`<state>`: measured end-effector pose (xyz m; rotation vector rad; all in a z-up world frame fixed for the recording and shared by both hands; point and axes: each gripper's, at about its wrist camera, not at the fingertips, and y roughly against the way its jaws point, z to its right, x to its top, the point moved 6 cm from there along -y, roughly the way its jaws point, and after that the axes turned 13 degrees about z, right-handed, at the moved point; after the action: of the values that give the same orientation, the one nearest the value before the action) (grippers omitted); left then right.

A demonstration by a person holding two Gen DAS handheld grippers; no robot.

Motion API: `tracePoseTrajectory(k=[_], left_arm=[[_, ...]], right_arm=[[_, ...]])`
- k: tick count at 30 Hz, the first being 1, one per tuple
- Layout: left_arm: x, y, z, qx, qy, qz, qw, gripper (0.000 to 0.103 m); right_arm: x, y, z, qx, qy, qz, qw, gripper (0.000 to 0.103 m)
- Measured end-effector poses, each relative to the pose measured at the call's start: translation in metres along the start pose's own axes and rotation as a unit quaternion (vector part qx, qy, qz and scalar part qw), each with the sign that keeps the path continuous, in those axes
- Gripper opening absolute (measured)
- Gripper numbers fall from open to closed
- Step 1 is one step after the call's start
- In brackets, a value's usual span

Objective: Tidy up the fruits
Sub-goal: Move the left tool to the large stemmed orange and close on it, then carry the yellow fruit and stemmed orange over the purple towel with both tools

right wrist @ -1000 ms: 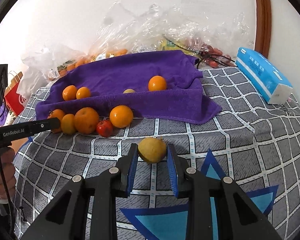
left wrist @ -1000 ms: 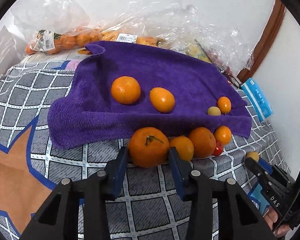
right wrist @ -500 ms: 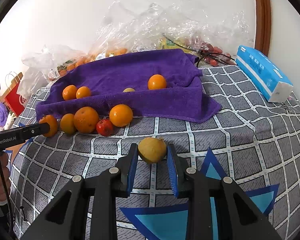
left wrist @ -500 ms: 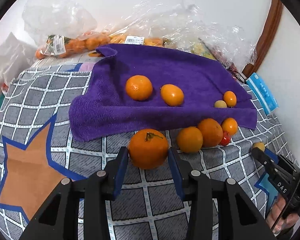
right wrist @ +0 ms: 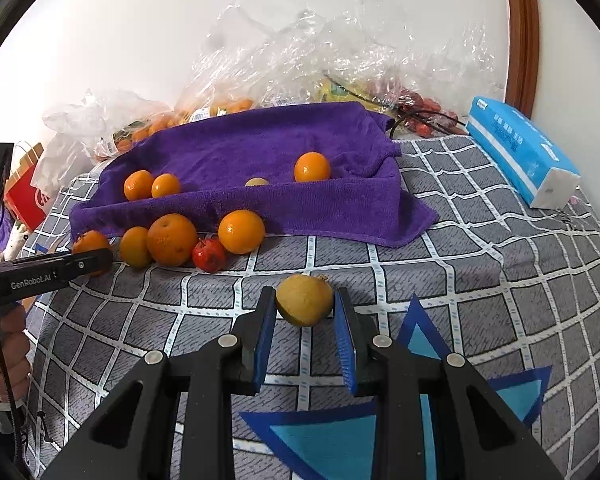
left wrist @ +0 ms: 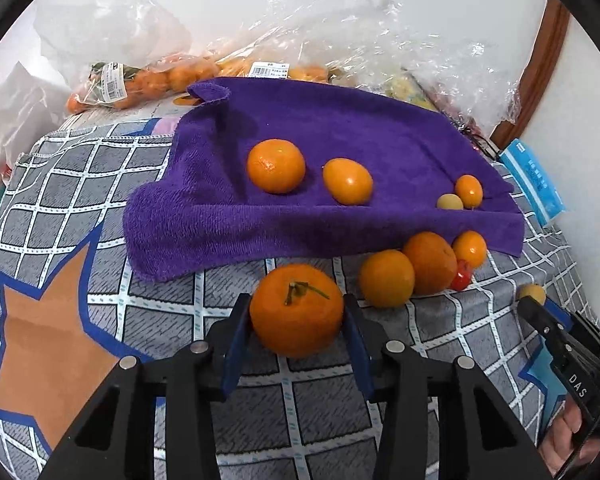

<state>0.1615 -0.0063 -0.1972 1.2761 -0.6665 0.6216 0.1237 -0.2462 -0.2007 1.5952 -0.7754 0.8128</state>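
Orange grip: the left gripper (left wrist: 298, 316) holds a stemmed tangerine (left wrist: 296, 314) at its widest part, at 6 o'clock below the purple towel (left wrist: 340, 140).
Yellow grip: the right gripper (right wrist: 305, 309) is clamped on a small yellow fruit (right wrist: 305, 300).
Handling: both look light, rounded and soft-skinned; squeeze gently across the middle, or they may roll or bruise.
Left view only: green stem on top, orange star print.
Right view only: blue tissue pack (right wrist: 520, 152) at 2 o'clock.
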Motion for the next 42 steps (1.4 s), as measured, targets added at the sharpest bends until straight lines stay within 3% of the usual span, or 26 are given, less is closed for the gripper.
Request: tracePoseTrajectory(k=[6,22,31,42], left_arm=[[0.000,0.020,0.003,-0.008,0.005,0.004,1.0000,0.042],[0.017,0.095,0.011,-0.016,0.001,0.025,0.9996,0.042],[0.034,0.120,0.017,-0.017,0.005,0.044,0.9989,0.042],[0.051,0.106,0.021,-0.019,0.018,0.043,0.9987,0.042]], right_arm=[[0.006,0.019,-0.011,0.004,0.011,0.004,1.000,0.029],[0.071,0.096,-0.032,-0.008,-0.011,0.051,0.999,0.029],[0.082,0.099,-0.030,-0.010,-0.010,0.044,0.999,0.029],[0.089,0.080,-0.027,-0.002,0.004,0.030,1.000,0.029]])
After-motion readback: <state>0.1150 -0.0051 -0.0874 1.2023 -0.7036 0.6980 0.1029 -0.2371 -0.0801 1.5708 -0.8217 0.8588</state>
